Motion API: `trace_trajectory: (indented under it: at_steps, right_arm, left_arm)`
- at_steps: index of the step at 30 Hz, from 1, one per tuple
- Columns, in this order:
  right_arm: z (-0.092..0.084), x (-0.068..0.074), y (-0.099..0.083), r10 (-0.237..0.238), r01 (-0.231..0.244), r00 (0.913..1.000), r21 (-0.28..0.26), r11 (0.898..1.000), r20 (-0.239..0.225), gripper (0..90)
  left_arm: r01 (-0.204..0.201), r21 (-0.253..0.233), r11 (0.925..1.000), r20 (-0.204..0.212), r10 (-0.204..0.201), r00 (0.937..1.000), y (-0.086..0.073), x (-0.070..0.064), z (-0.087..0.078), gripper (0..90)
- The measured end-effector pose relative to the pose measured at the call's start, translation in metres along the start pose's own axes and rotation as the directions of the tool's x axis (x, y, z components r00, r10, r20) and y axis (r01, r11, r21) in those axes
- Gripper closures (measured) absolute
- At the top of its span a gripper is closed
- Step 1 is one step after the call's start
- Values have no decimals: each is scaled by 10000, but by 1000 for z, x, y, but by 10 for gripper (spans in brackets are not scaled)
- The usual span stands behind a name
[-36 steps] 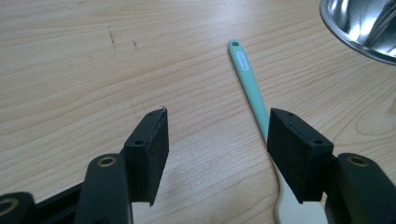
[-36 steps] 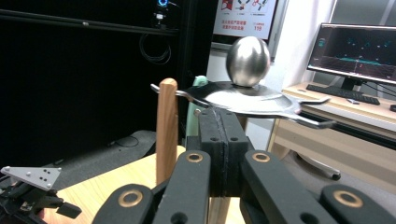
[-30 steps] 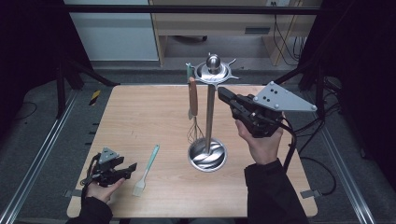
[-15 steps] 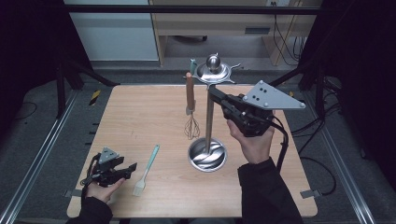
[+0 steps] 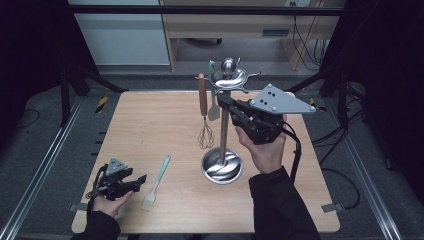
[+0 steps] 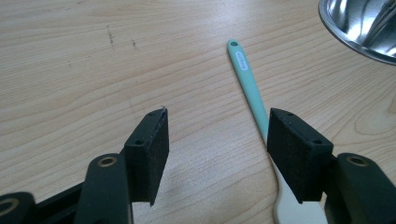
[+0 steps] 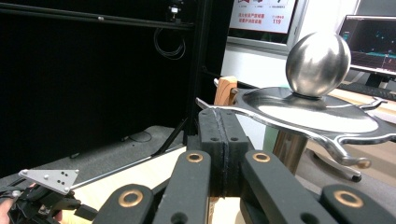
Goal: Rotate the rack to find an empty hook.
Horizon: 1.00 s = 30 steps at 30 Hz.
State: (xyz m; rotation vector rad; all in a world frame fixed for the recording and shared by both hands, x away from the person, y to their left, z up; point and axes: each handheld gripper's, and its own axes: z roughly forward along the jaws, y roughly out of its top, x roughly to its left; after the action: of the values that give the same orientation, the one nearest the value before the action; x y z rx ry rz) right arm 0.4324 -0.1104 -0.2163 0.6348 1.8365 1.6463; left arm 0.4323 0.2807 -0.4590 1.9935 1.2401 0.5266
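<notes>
A steel utensil stand (image 5: pixel 221 167) rises at mid-table, topped by a disc and ball (image 5: pixel 228 66). From its hooks hang a wooden-handled whisk (image 5: pixel 203 102) and a pale spatula (image 5: pixel 214 109). My right gripper (image 5: pixel 222 100) is raised beside the pole just under the disc, jaws shut with nothing seen between them. In the right gripper view the shut jaws (image 7: pixel 223 122) point at the disc (image 7: pixel 308 112), the whisk handle (image 7: pixel 225 91) behind them. My left gripper (image 5: pixel 139 179) rests open at the front left. A mint-green spatula (image 6: pixel 245 74) lies by its right pad (image 6: pixel 292 154).
The wooden table (image 5: pixel 150 125) has bare board on its left half and behind the stand. Metal rails (image 5: pixel 45 165) run along both sides. The stand's dish base (image 6: pixel 364 28) lies beyond the left gripper's jaws. A desk with monitors stands past the table's far edge.
My right gripper has drifted a little to the left, closer to the stand's pole and the hanging whisk. The left gripper and the mint spatula have not moved.
</notes>
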Motion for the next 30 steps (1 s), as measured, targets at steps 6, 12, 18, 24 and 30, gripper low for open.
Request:
trace_trajectory:
  at_steps: [6,12,18,24,30]
  right_arm:
    - [2,-1,-3,50,-50,10000,85,10000,24,900]
    - [0,-2,-23,149,-149,9999,435,9989,12,864]
    - [-4,-6,-66,535,-566,9981,1128,9920,302,729]
    - [-13,-13,-105,917,-1036,9934,1955,9752,693,655]
    - [-27,-22,-148,1114,-1429,9851,2625,9543,1313,602]
  left_arm:
    - [-62,1,10000,-27,62,10000,0,0,0,383]
    - [-218,-56,9997,-65,218,9997,-1,-1,1,422]
    - [-291,-15,9996,-28,291,9996,-1,-1,2,467]
    - [-294,-121,9995,-20,294,9996,-1,-1,2,472]
    - [-309,-49,9995,67,310,9995,0,-2,3,455]
